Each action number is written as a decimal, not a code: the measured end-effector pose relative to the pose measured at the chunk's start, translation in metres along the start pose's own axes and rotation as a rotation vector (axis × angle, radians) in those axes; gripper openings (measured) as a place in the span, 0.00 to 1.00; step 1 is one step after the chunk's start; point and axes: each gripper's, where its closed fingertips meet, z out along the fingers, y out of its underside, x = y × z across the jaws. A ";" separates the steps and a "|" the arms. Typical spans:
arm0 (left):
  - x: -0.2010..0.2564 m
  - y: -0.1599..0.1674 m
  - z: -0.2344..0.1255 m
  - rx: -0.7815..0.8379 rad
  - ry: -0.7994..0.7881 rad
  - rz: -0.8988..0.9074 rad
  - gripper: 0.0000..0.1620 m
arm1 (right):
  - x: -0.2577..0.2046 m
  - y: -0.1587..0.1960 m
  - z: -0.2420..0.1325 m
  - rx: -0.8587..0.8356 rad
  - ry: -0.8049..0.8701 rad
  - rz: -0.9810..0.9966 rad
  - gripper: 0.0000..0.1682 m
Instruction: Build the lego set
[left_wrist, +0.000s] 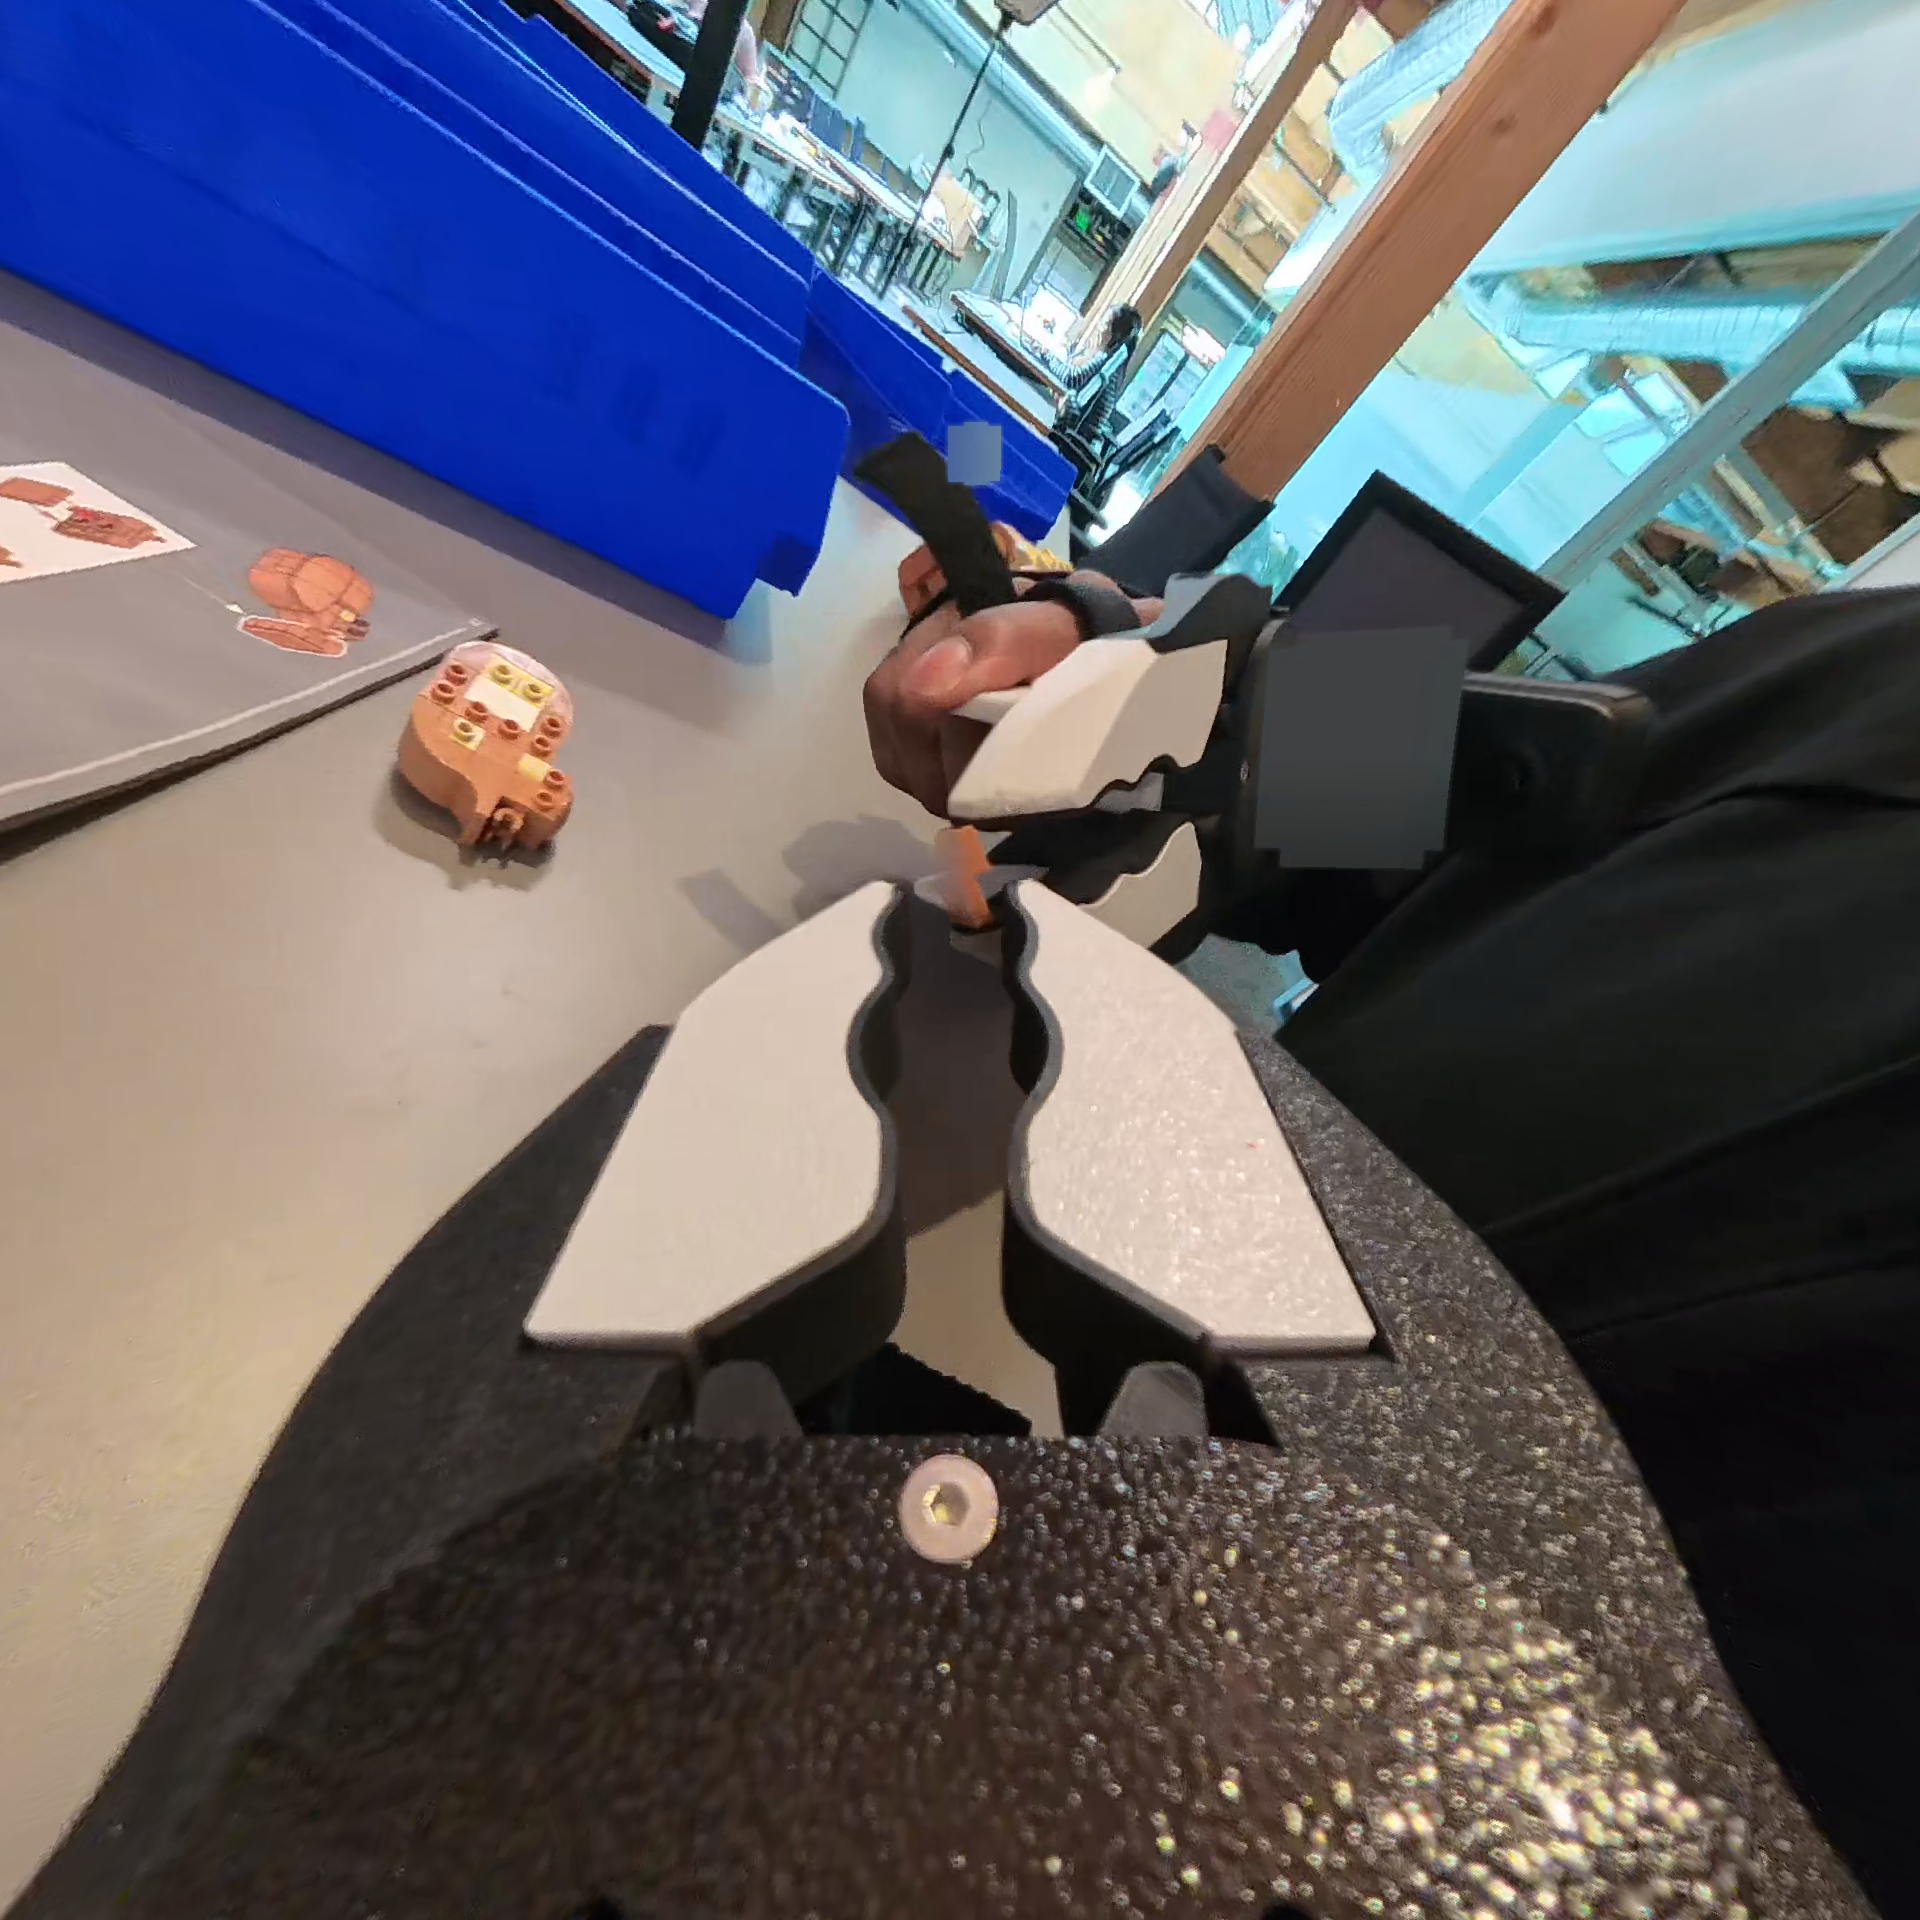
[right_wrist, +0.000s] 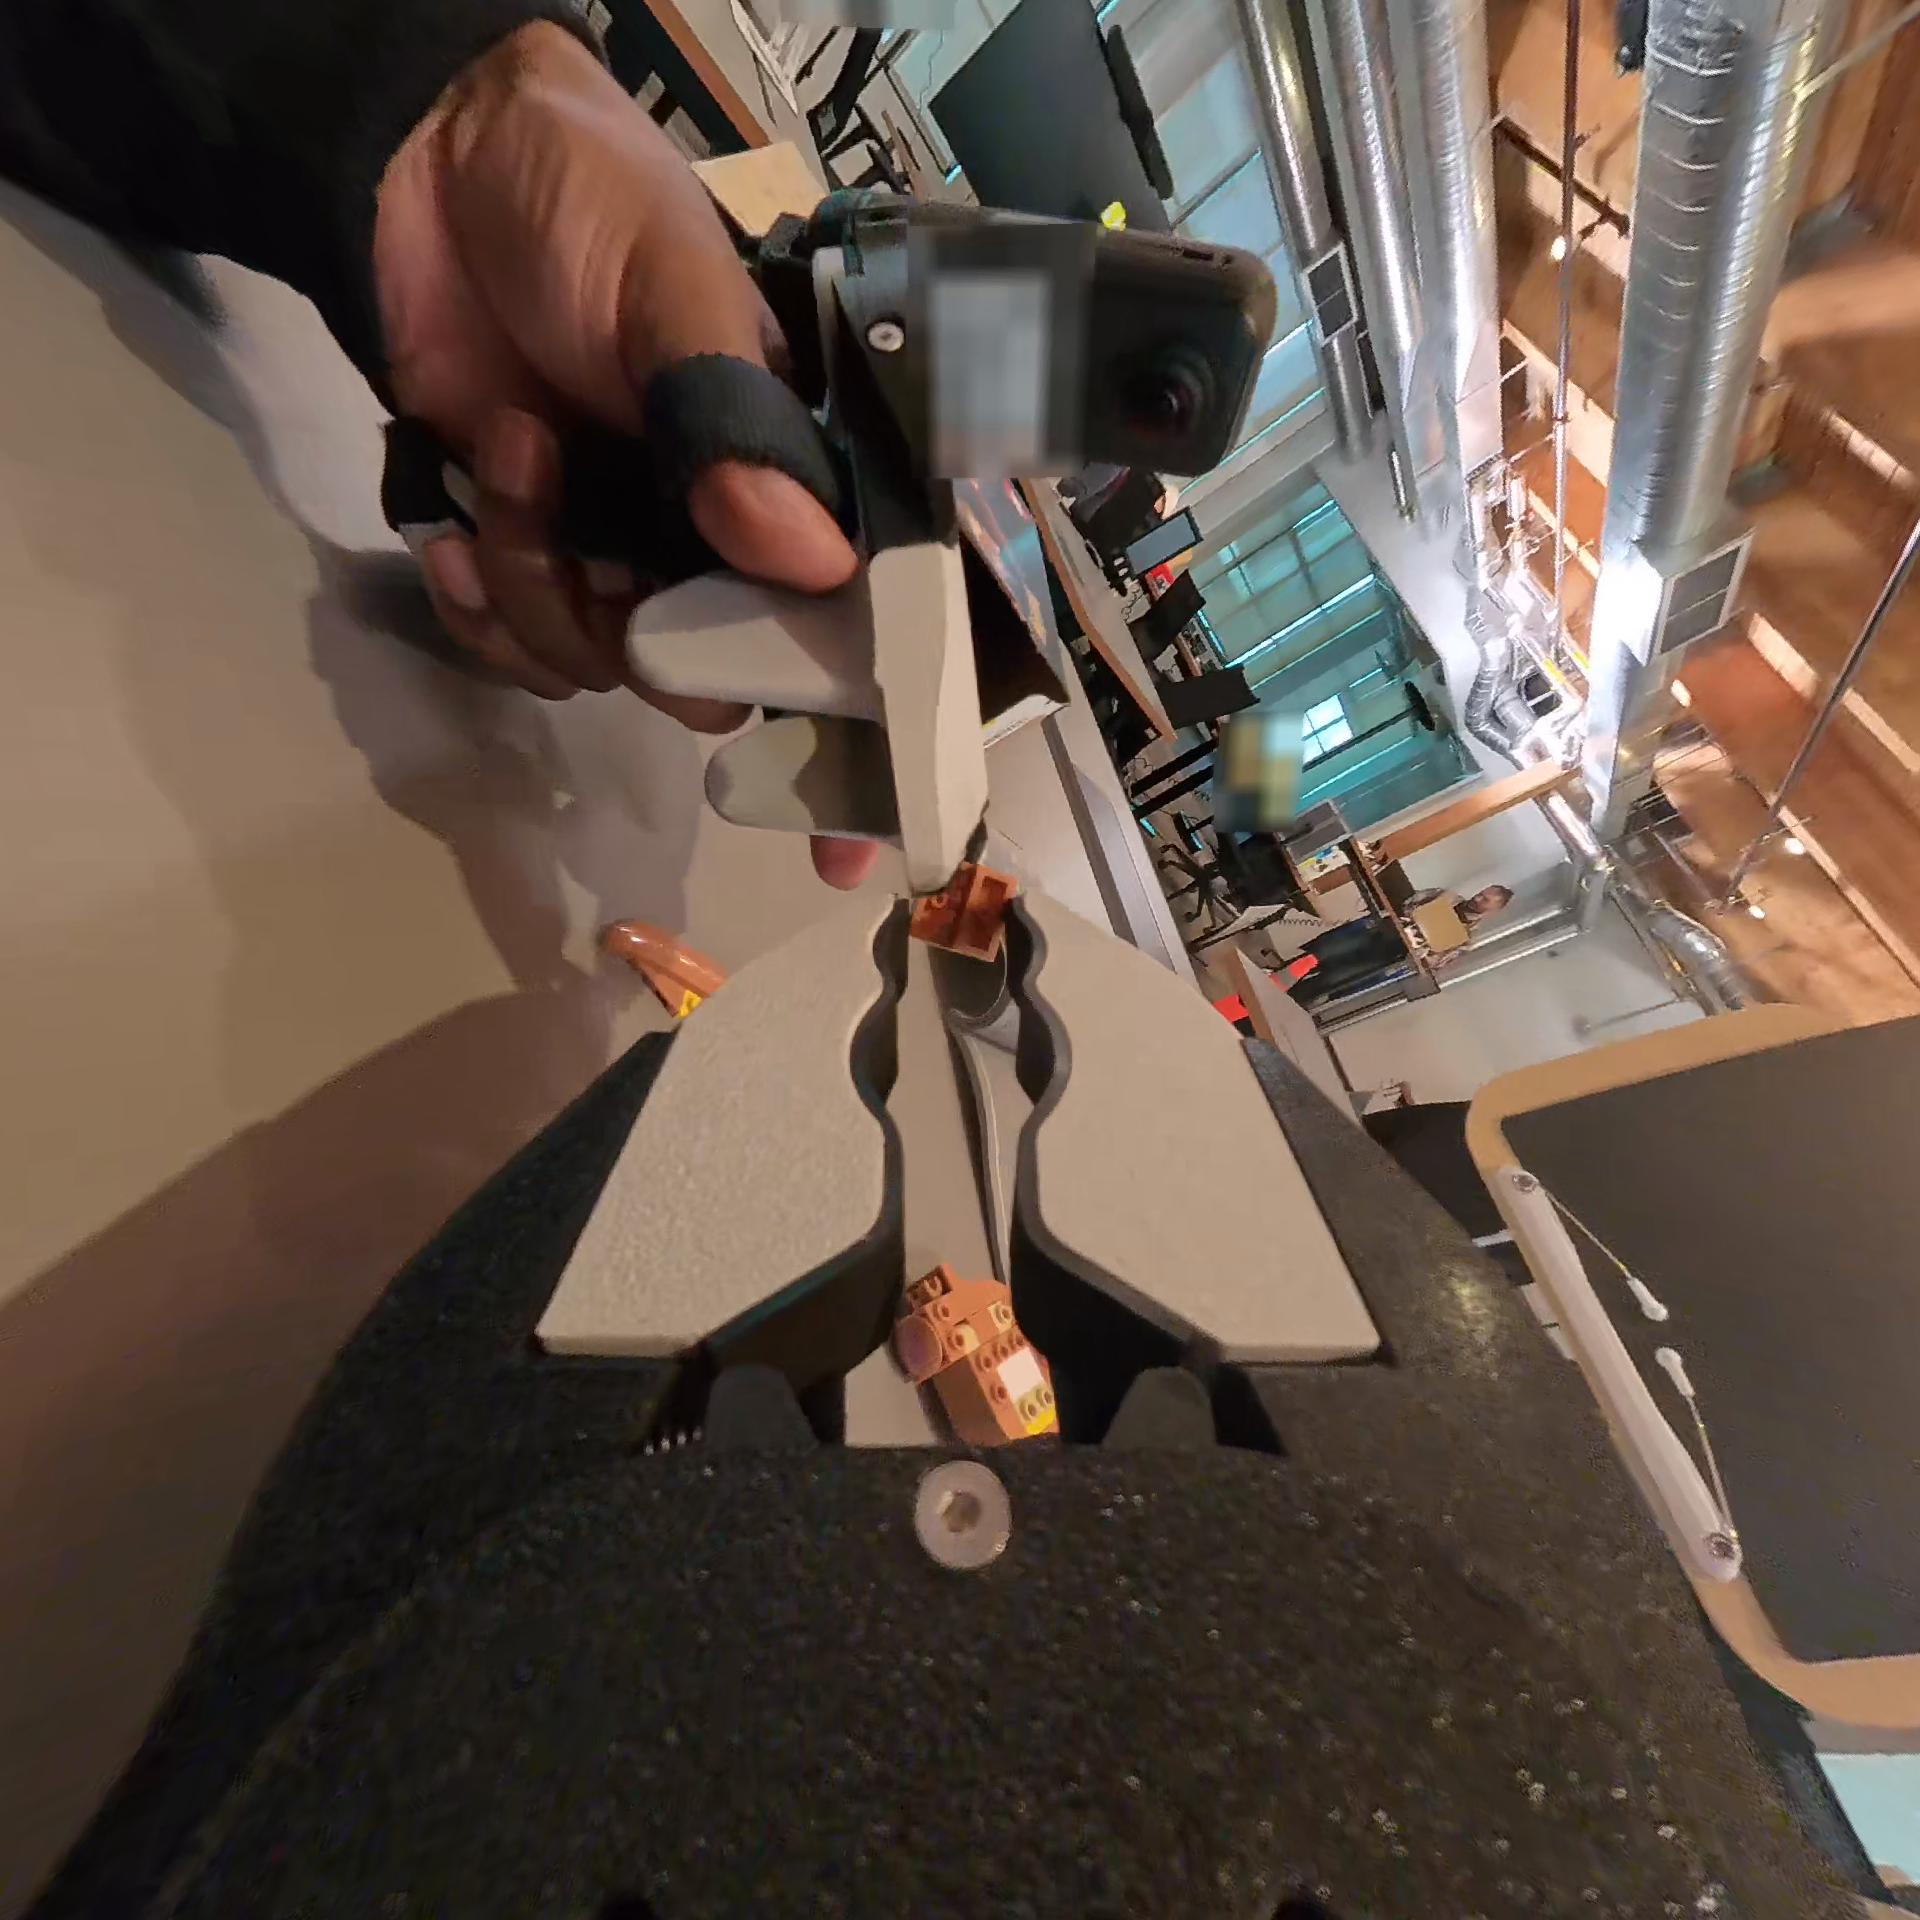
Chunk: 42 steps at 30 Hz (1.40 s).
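A small brown plate (right_wrist: 971, 906) sits across the tips of my right gripper (right_wrist: 961, 920), which is shut on it. In the left wrist view the same plate (left_wrist: 964, 878) stands edge-on between the tips of my left gripper (left_wrist: 958, 904); the jaws are a little apart, wider than the plate. The right gripper's fingers (left_wrist: 1060, 727) come in from the right, held by a hand. The left gripper's fingertip (right_wrist: 932, 868) touches the plate's corner from above. A brown lego build (left_wrist: 483, 743) with tan studs lies on the grey table (left_wrist: 260, 1039). It also shows in the right wrist view (right_wrist: 977, 1361).
An instruction booklet (left_wrist: 156, 644) lies at the left. Blue bins (left_wrist: 416, 260) stand along the table's back. A curved brown piece (right_wrist: 665, 951) lies behind my right fingers. The person's dark sleeve (left_wrist: 1662, 1039) fills the right side. Only a small space, under 4 cm, lies between the two pairs of fingers.
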 end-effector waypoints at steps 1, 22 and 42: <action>0.002 0.001 0.001 -0.009 -0.002 0.020 0.07 | -0.001 0.000 0.001 -0.002 0.004 -0.007 0.11; -0.009 0.005 -0.020 -0.263 -0.638 1.516 0.02 | -0.018 -0.009 0.008 -0.042 -0.480 1.207 0.19; -0.013 0.028 -0.006 -0.407 -0.604 1.737 0.02 | -0.039 0.003 0.002 -0.102 -0.482 1.151 0.11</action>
